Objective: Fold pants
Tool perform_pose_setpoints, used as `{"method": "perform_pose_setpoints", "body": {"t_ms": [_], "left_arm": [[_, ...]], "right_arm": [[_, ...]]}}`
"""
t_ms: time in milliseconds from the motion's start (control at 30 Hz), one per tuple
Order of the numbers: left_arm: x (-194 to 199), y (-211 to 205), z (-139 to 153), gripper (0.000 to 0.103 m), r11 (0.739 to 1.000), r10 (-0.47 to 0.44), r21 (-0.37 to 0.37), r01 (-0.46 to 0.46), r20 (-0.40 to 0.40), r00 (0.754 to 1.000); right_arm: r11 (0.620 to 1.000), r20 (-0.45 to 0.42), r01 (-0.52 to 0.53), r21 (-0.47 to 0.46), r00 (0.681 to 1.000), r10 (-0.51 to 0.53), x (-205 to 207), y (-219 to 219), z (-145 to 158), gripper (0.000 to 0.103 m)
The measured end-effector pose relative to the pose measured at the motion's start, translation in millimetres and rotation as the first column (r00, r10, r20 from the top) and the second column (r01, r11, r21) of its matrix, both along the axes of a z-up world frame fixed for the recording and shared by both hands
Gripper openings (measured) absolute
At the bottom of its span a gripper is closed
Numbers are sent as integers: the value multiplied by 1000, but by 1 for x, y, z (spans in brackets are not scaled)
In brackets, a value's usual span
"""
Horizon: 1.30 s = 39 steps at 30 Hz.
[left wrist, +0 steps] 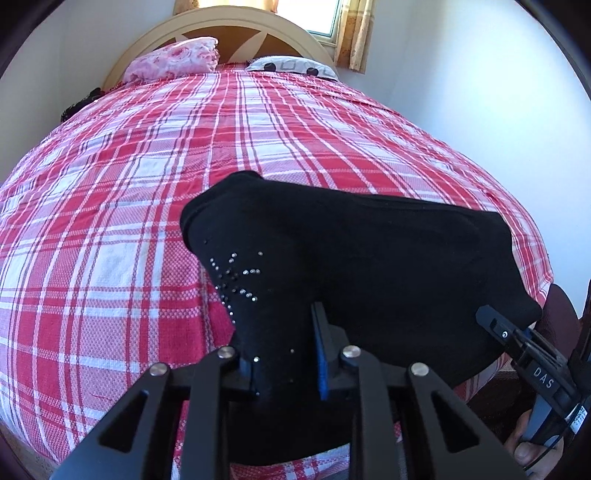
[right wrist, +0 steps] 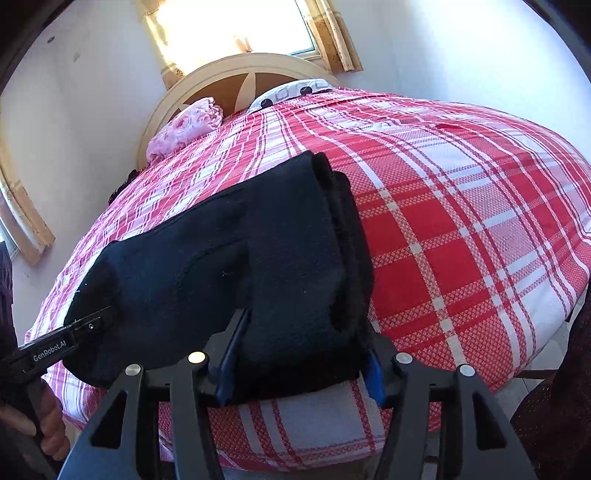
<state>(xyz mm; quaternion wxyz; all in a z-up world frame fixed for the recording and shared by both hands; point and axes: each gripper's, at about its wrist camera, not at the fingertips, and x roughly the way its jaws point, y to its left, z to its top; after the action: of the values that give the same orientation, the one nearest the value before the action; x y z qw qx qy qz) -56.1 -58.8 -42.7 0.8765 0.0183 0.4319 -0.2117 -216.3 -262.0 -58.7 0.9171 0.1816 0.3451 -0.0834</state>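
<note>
Black fabric, one pair of folded pants [left wrist: 351, 258], lies near the foot edge of one bed covered by a red-and-white plaid bedspread [left wrist: 184, 147], and both grippers clamp it. From its own camera, the left gripper [left wrist: 284, 354] stands narrow, pinching the corner that carries a scatter of small shiny studs. The right gripper [right wrist: 299, 354] is held wider, its blue pads pressed on a thick stack of layers at the other end. Two pillows lie by the headboard [left wrist: 240, 22]: one pink pillow [left wrist: 173, 59] and one white patterned pillow [left wrist: 291, 66]. Beyond the pants the bedspread is open all the way to the pillows. Each gripper's fingertips are buried in cloth, the lowest part of the pants is cut off by the gripper bodies, and the window glare washes out the wall behind.
</note>
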Motion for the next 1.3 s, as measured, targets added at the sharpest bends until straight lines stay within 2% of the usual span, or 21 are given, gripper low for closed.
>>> {"method": "perform_pose_setpoints", "body": {"t_ms": [67,133,233,367,567,800,1300], "left_arm": [[-4,-1,3,22,1000,-11,13,11,12,1000],[-6,0,6,22,1000,-14,13,14,20,1000],[-7,2,9,22,1000,-16,1,16,27,1000],[-8,5,14,22,1000,-22,-16,23,44,999],[-4,15,25,22,1000,7,-7,-7,93,996],[9,36,23,22,997,73,-2,-73,84,994],[36,77,32,21,976,207,38,-216,162,965]], "right_arm": [[1000,-12,-15,-21,1000,15,0,3,3,52],[999,-13,-29,-39,1000,28,-1,7,7,41],[995,-4,-37,-93,999,37,-5,17,16,37],[990,18,-43,-134,999,46,-8,26,27,35],[991,70,-69,-112,995,77,-8,31,43,34],[987,94,-129,-99,986,139,17,48,50,34],[965,126,-244,-91,959,255,72,96,60,34]]}}
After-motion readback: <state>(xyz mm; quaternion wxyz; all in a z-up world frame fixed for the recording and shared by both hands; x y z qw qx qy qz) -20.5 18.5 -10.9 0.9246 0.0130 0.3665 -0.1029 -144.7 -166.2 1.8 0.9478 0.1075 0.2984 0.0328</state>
